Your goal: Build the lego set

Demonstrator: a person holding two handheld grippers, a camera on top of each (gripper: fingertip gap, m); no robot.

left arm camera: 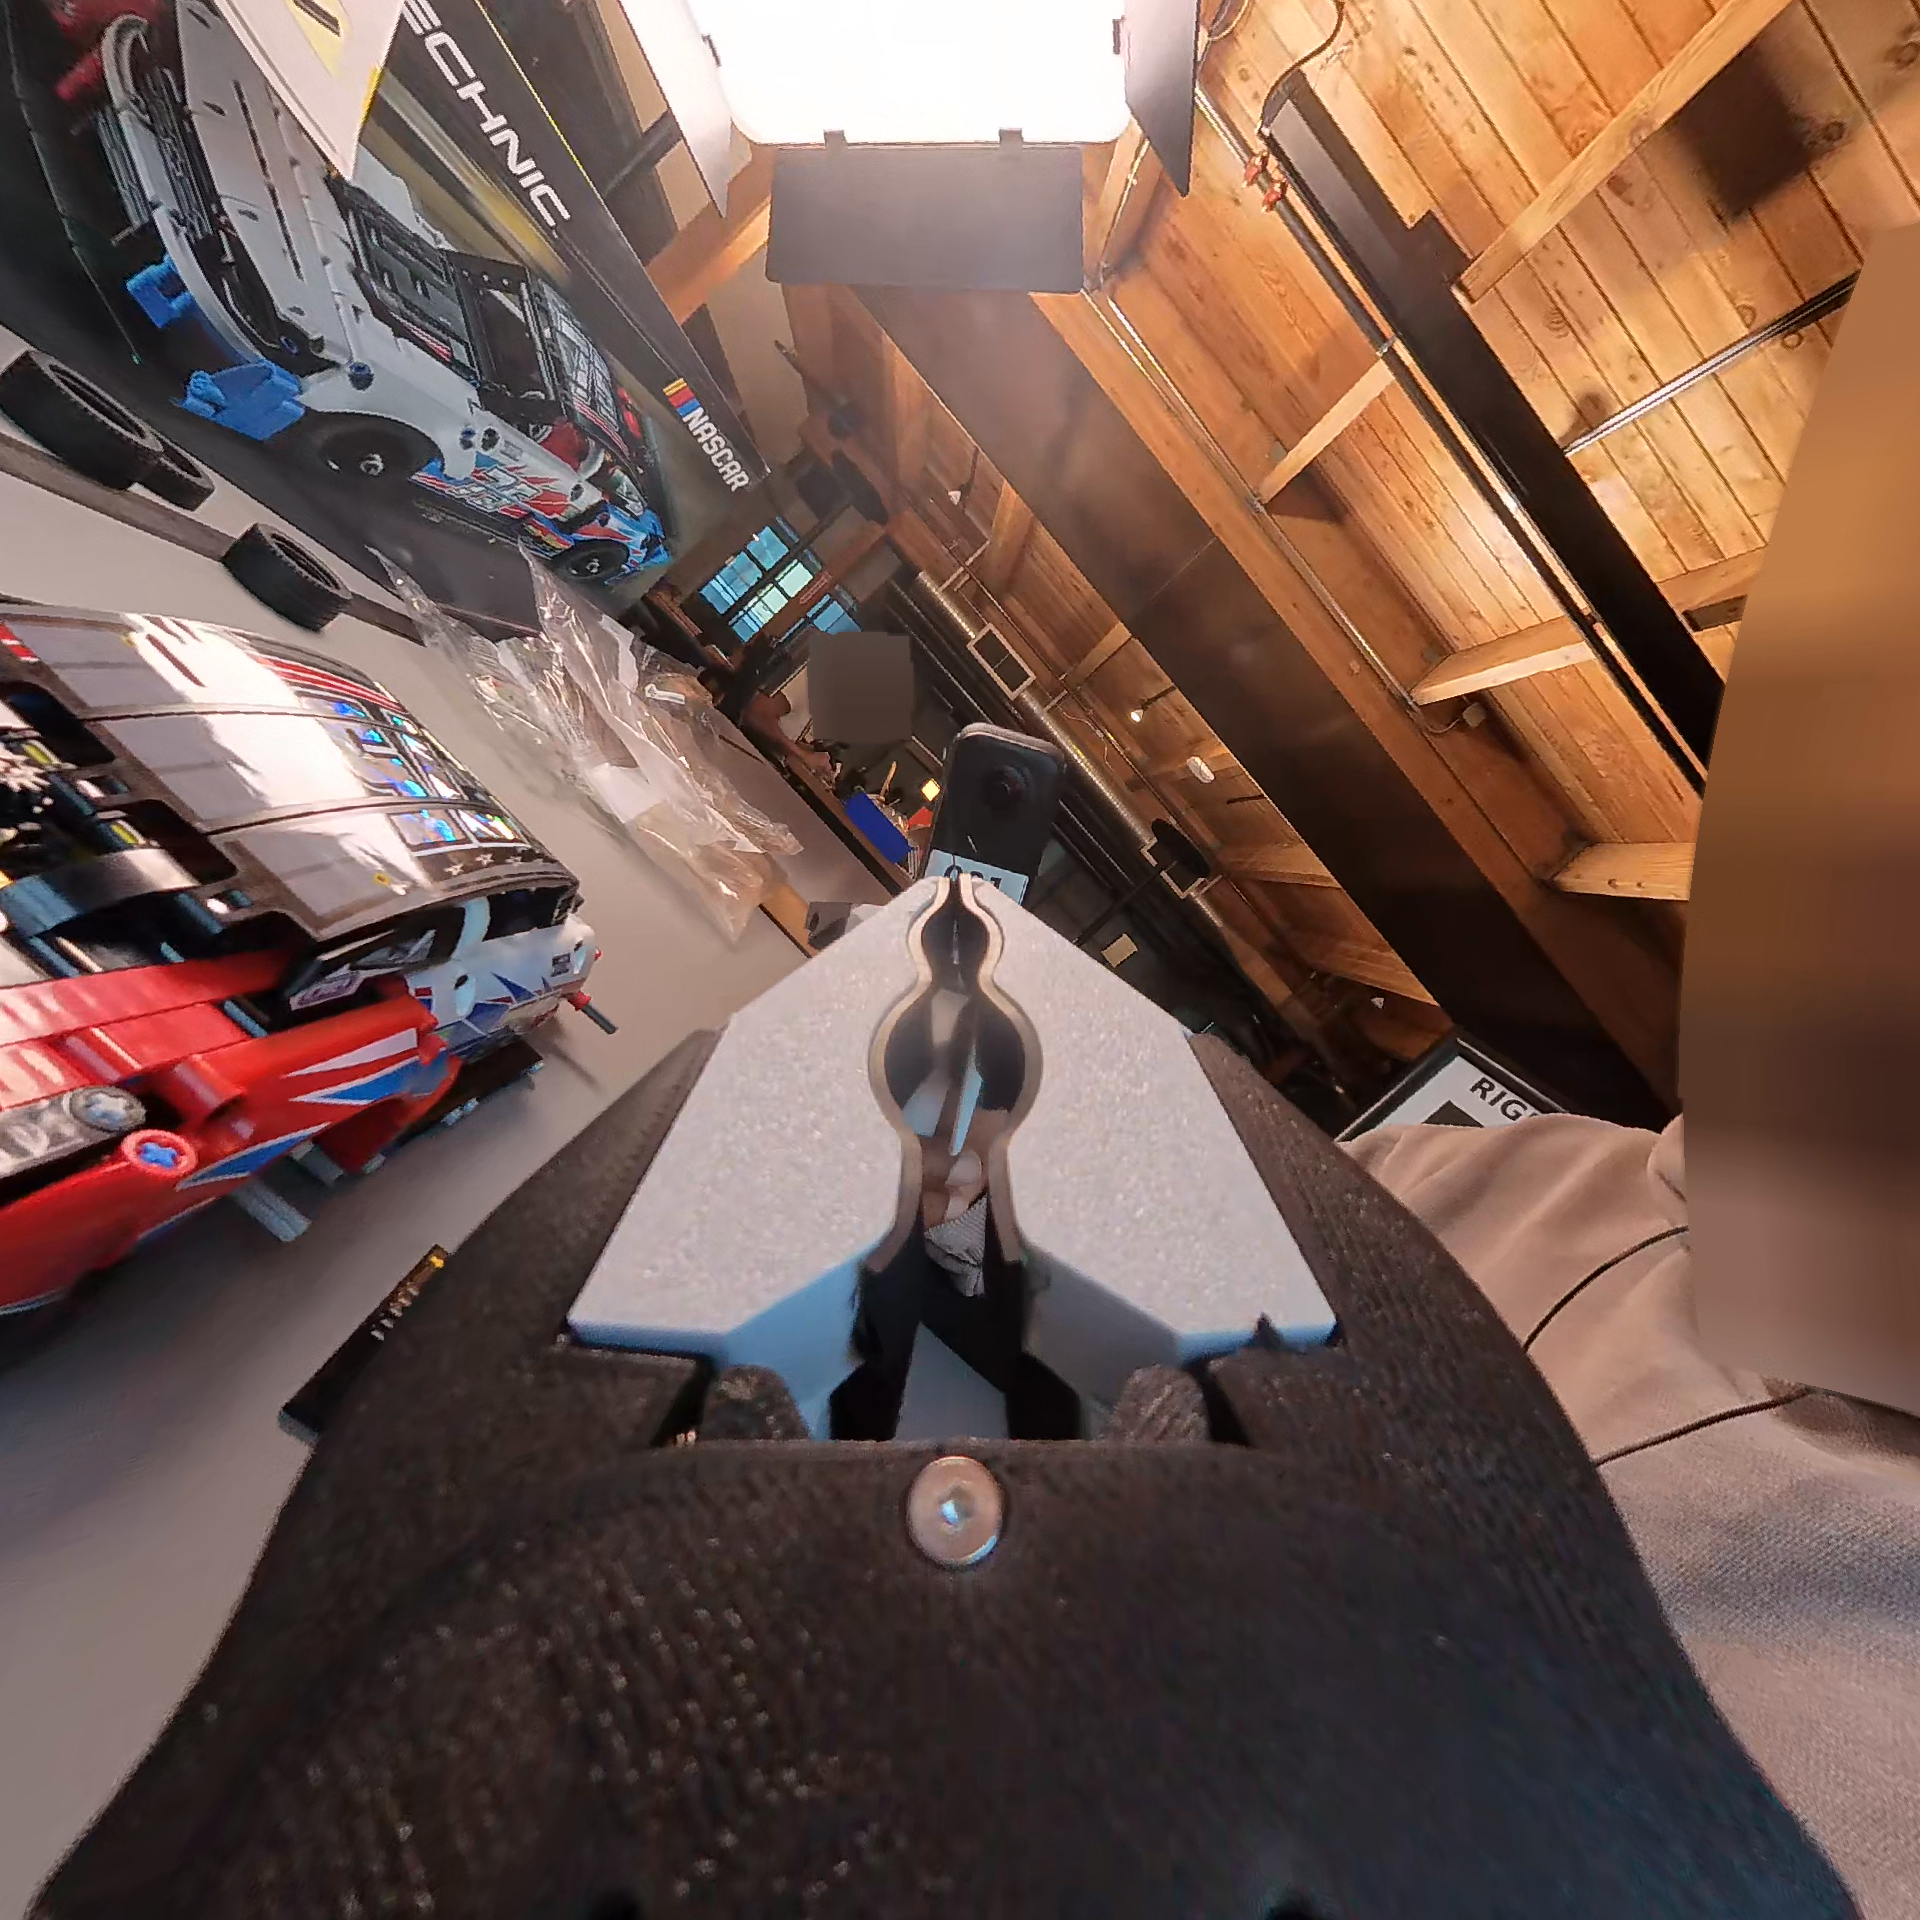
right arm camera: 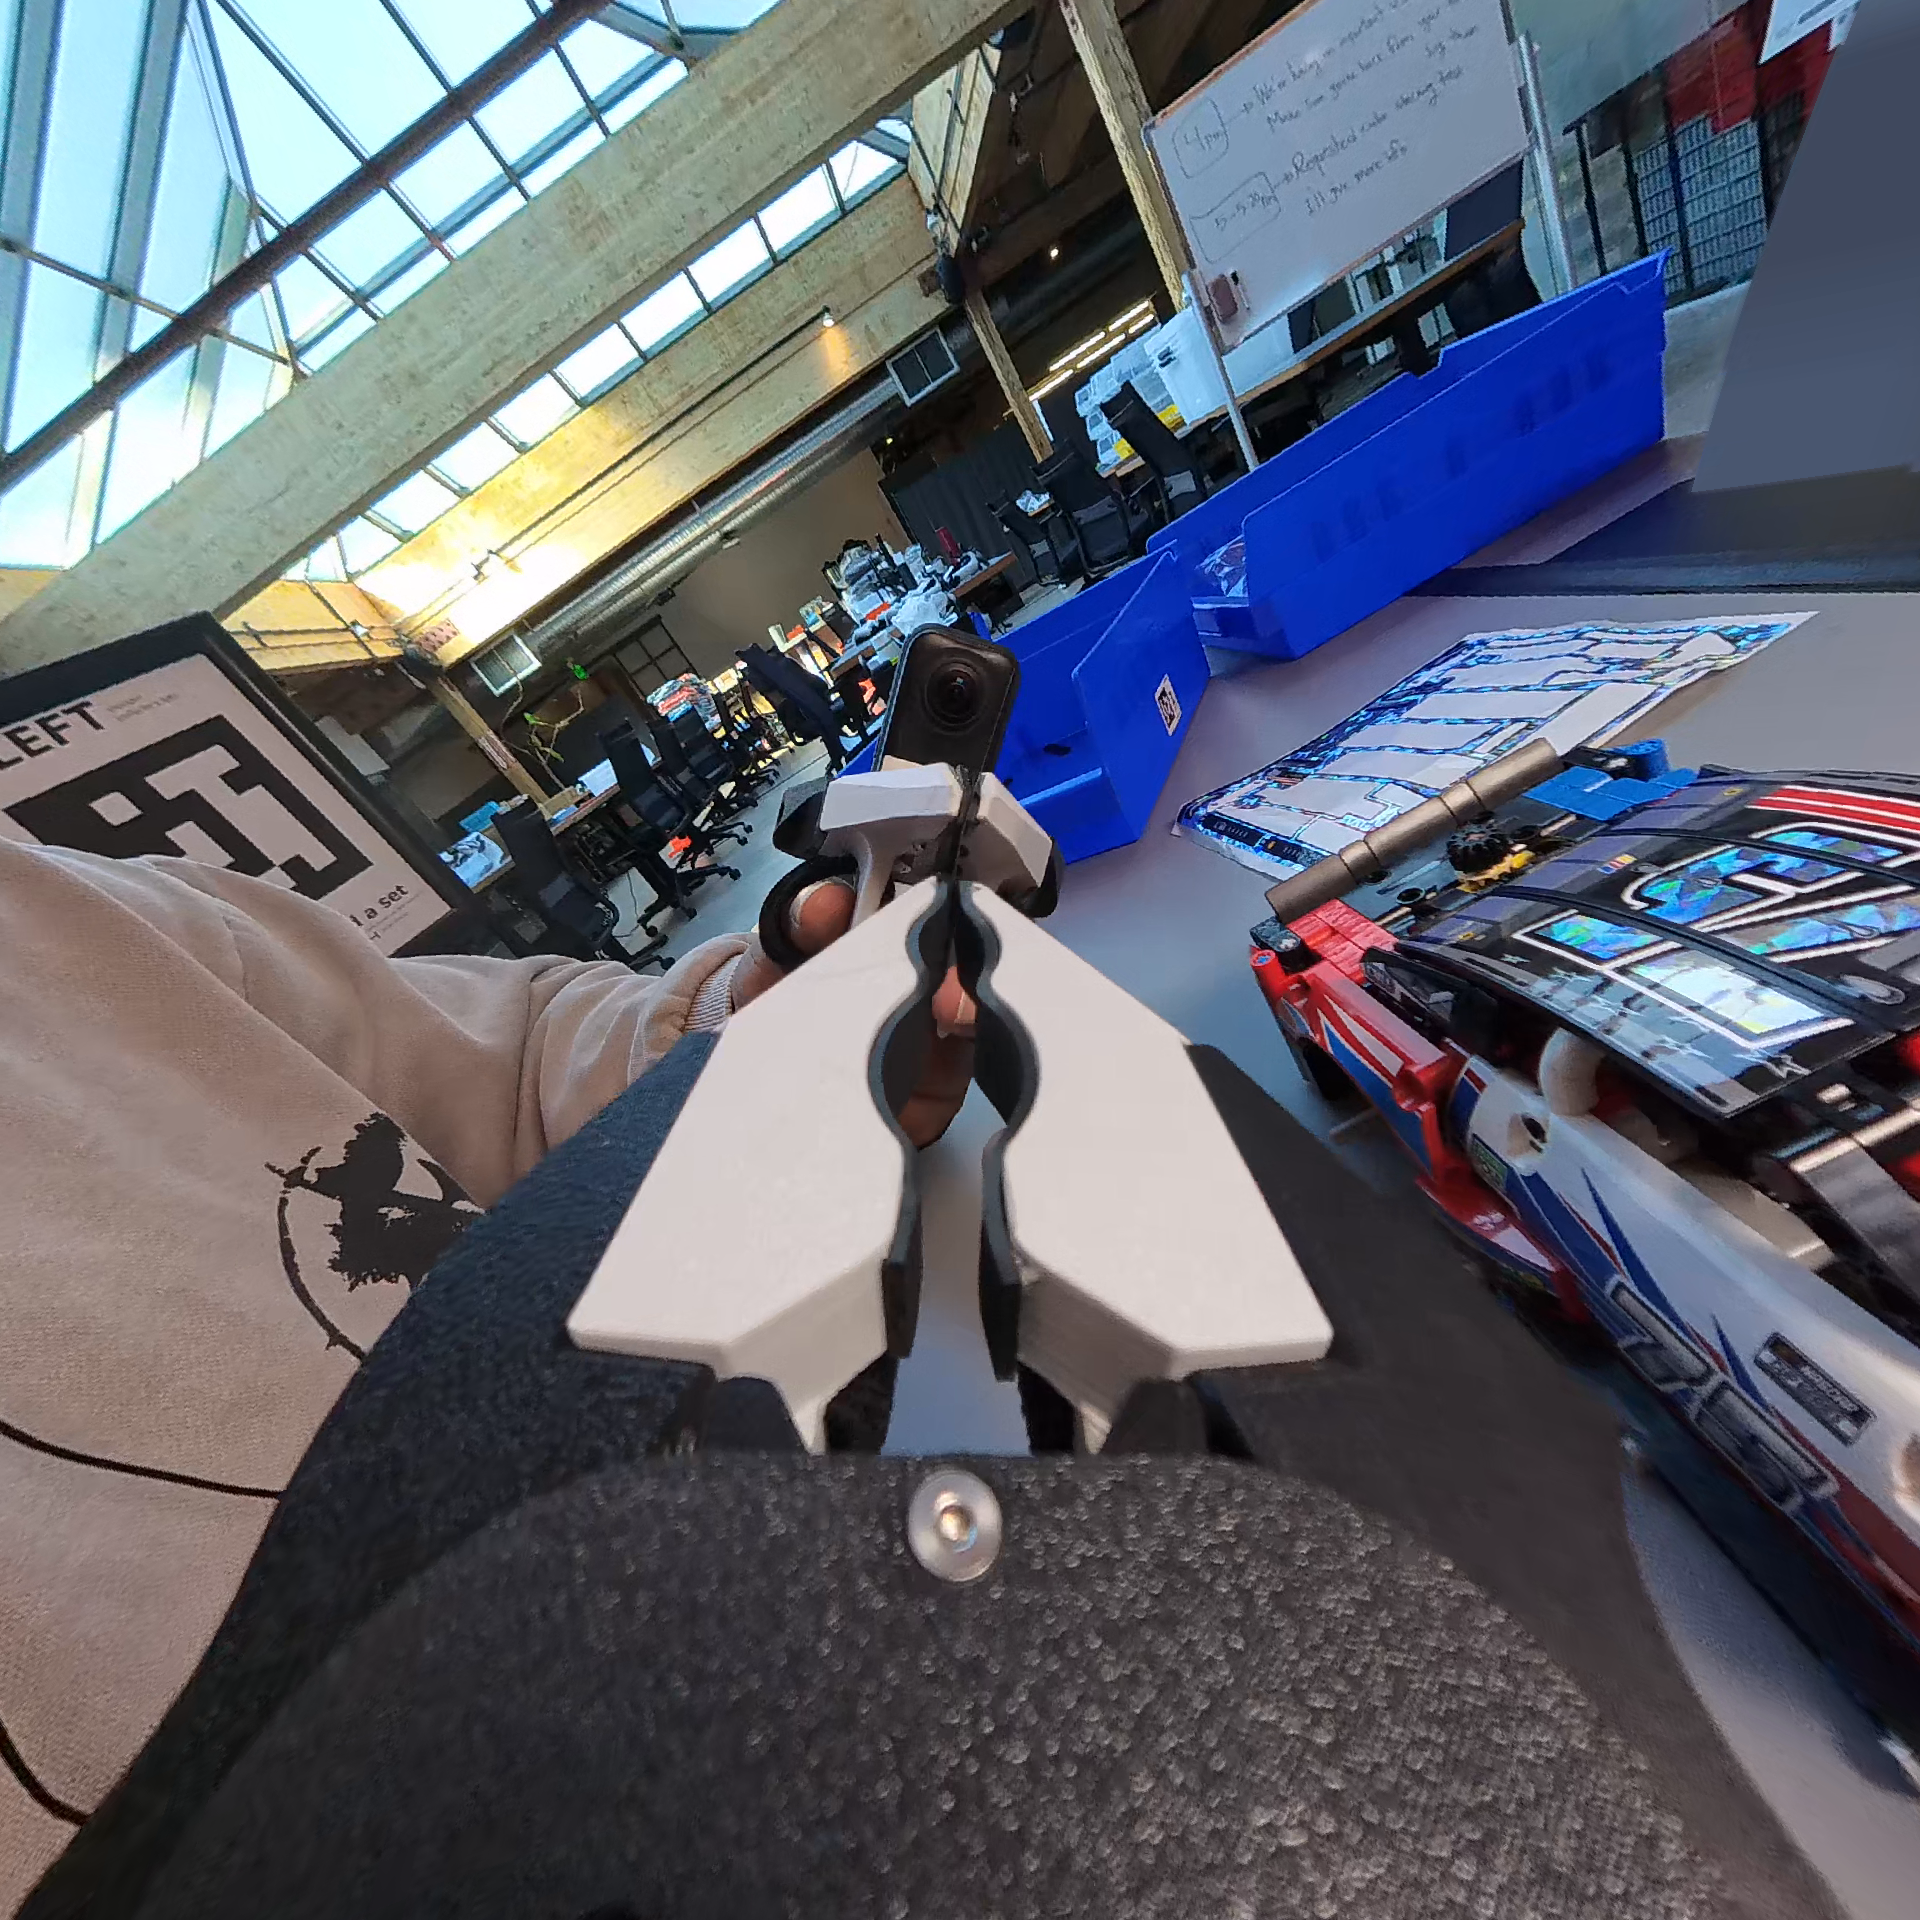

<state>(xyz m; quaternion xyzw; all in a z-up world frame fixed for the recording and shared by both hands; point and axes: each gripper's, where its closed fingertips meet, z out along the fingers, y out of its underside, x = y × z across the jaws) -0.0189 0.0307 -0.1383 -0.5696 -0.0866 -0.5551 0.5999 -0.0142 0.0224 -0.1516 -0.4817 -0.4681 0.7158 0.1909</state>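
The lego car [left arm camera: 260, 935], red, white and blue with a black stickered roof, stands on the grey table [left arm camera: 644, 1101] left of my left gripper [left arm camera: 961, 888]. The left gripper is shut and raised above the table. In the right wrist view the car [right arm camera: 1610, 1039] is at the right. My right gripper [right arm camera: 948, 904] is shut and its tips stand right against the tips of the left gripper [right arm camera: 961, 821], which faces it. The right gripper's black camera [left arm camera: 1003, 790] shows just behind the left fingertips. I cannot make out anything held between either pair of pads.
A sticker sheet [right arm camera: 1455, 727] and blue bins [right arm camera: 1455, 468] lie beyond the car. The set's box [left arm camera: 364, 312], loose black tyres [left arm camera: 286, 577] and clear plastic bags [left arm camera: 644, 748] are at the far left. A person's beige sleeve [right arm camera: 312, 1039] fills the left side. Both grippers' tips are close together, under 4 cm apart.
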